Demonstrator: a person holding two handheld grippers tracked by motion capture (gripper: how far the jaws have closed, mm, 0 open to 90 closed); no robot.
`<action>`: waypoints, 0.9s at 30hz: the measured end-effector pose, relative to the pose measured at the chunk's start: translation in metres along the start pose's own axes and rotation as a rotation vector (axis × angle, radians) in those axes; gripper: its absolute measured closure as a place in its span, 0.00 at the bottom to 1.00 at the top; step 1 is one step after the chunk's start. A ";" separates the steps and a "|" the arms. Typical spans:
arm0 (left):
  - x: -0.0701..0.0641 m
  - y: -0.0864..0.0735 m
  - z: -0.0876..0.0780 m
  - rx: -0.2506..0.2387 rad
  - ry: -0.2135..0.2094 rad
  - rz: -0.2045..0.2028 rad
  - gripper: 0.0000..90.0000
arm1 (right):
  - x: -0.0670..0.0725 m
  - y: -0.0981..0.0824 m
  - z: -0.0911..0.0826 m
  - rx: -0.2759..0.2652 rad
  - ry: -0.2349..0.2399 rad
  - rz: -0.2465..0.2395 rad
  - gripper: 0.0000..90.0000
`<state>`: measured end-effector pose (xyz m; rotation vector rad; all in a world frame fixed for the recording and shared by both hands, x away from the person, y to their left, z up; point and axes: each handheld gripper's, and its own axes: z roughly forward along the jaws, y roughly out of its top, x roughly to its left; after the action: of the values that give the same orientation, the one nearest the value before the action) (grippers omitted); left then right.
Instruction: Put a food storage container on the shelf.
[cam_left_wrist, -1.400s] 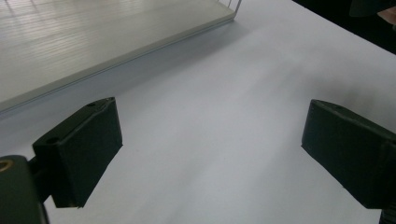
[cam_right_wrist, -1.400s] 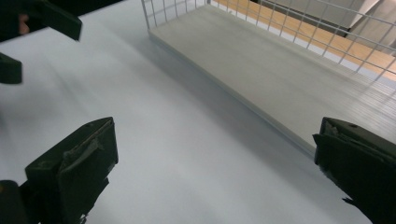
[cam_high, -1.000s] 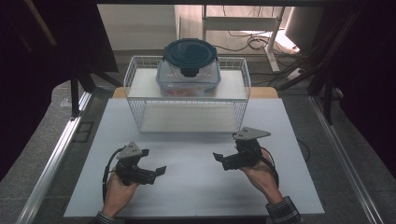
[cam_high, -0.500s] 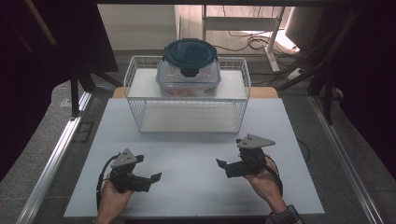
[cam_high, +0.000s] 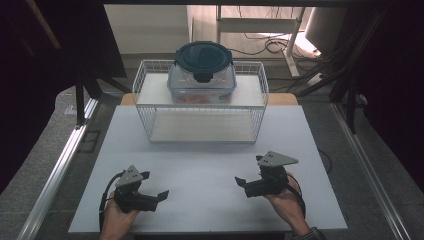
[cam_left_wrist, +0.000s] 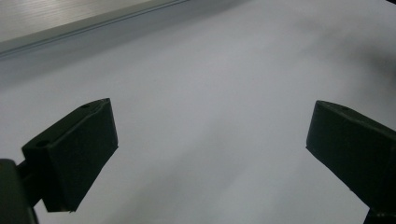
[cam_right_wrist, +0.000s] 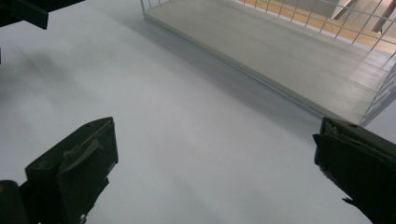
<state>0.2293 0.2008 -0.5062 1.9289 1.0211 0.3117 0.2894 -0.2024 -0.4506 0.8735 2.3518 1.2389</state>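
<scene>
Bare table (cam_high: 210, 170) lies open; wire rack (cam_high: 200, 107) blocks the far side

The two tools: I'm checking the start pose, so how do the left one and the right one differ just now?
The left tool sits nearer the table's front edge; the right tool is farther forward, closer to the wire rack. The left tool's grey plate looks smaller and lower in the high view than the right tool's. Both are open, hold nothing, and point inward toward each other over the bare white table.
</scene>
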 end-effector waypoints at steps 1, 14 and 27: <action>0.000 -0.001 0.000 0.001 0.001 0.001 0.02 | 0.000 -0.001 0.000 0.001 0.000 0.003 0.00; -0.003 -0.007 -0.005 0.005 0.015 0.010 0.02 | -0.002 -0.018 -0.009 0.020 -0.021 0.009 0.00; 0.001 -0.016 -0.012 0.014 0.040 -0.002 0.02 | -0.008 -0.035 -0.017 0.047 -0.059 0.021 0.00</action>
<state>0.2151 0.2125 -0.5124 1.9412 1.0539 0.3433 0.2732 -0.2335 -0.4697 0.9396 2.3397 1.1544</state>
